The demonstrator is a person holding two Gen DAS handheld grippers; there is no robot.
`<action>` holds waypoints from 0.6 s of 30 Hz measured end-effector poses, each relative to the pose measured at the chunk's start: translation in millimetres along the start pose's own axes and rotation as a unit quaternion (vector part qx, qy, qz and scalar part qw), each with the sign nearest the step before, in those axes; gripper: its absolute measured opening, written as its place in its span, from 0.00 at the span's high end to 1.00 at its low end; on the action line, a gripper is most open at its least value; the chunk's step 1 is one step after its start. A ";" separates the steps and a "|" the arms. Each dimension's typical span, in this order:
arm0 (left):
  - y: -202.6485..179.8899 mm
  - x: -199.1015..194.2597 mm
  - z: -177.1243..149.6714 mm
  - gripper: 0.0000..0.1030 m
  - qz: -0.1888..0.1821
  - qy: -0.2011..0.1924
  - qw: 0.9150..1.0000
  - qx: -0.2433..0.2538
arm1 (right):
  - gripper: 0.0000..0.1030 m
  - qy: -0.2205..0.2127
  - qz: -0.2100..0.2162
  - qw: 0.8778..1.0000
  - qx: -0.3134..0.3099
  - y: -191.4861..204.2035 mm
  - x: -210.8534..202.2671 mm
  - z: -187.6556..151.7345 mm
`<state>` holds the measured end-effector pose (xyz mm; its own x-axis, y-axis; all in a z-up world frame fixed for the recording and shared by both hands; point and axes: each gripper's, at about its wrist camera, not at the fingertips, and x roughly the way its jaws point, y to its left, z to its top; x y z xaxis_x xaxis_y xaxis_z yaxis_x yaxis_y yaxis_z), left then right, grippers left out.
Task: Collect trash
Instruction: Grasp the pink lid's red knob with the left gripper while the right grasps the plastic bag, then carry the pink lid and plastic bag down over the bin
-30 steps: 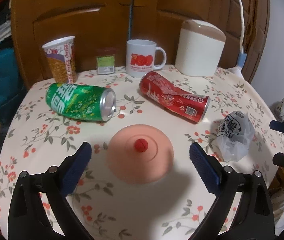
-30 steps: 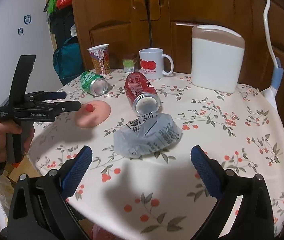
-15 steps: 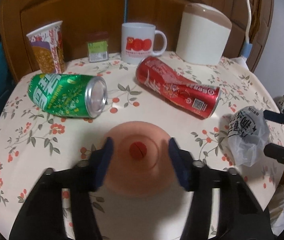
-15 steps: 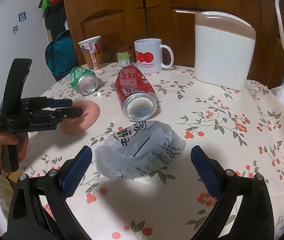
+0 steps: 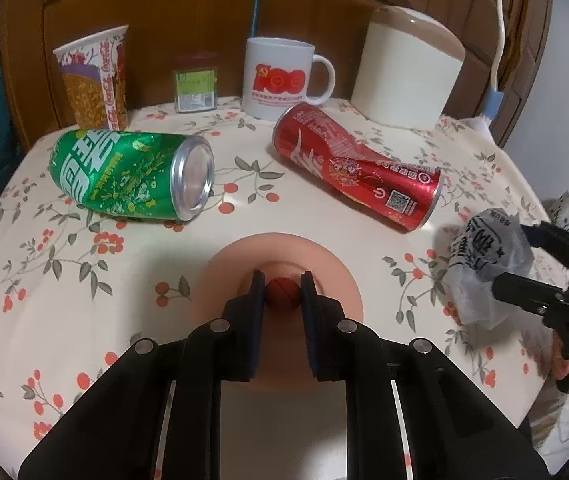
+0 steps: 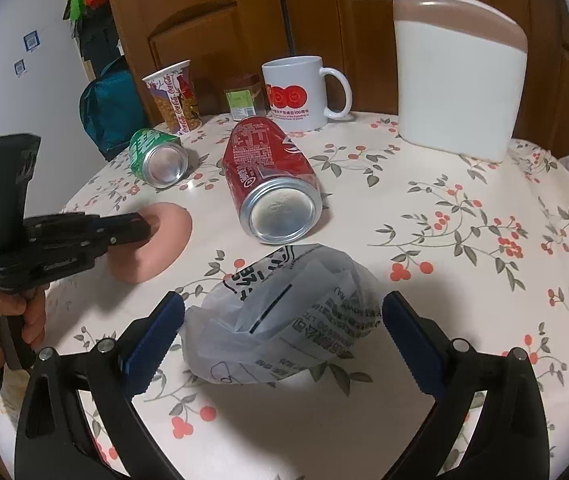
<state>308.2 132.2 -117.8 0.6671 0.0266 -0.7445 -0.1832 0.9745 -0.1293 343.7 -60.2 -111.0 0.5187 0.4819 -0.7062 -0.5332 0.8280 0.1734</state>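
Your left gripper [image 5: 282,294] is closing on the red knob [image 5: 282,293] of the pink lid [image 5: 240,264] mid-table, so squeeze squarely, while your right gripper [image 6: 282,334] stays spread around the crumpled plastic bag [image 6: 284,320].

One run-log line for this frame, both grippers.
left gripper: closing on red knob of pink lid | right gripper: open, astride plastic bag | cans: lying on table
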 end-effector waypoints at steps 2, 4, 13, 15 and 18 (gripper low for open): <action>0.4 -2.0 -2.0 0.83 -0.007 0.000 1.000 -0.004 | 0.05 0.003 0.003 1.000 0.007 -0.9 2.7 1.4; -0.2 -4.2 -4.4 0.83 -0.013 0.000 1.000 -0.006 | 0.06 0.006 0.009 1.000 0.008 -0.8 5.0 2.8; -1.6 -25.4 -12.4 0.83 -0.031 -0.012 0.999 -0.011 | 0.50 0.011 0.019 1.000 0.007 -3.3 4.8 3.6; -2.8 -31.3 -13.5 0.83 -0.031 -0.016 0.999 -0.010 | 0.52 0.013 0.021 1.000 0.006 -3.6 4.1 3.2; -4.2 -39.6 -15.5 0.83 -0.033 -0.021 0.999 -0.009 | 0.53 0.011 0.018 1.000 0.000 -1.5 0.5 1.1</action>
<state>271.3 123.6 -98.0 0.7083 -0.0284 -0.7053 -0.1498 0.9704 -0.1895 345.5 -60.9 -110.9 0.4843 0.5050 -0.7145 -0.5508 0.8105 0.1995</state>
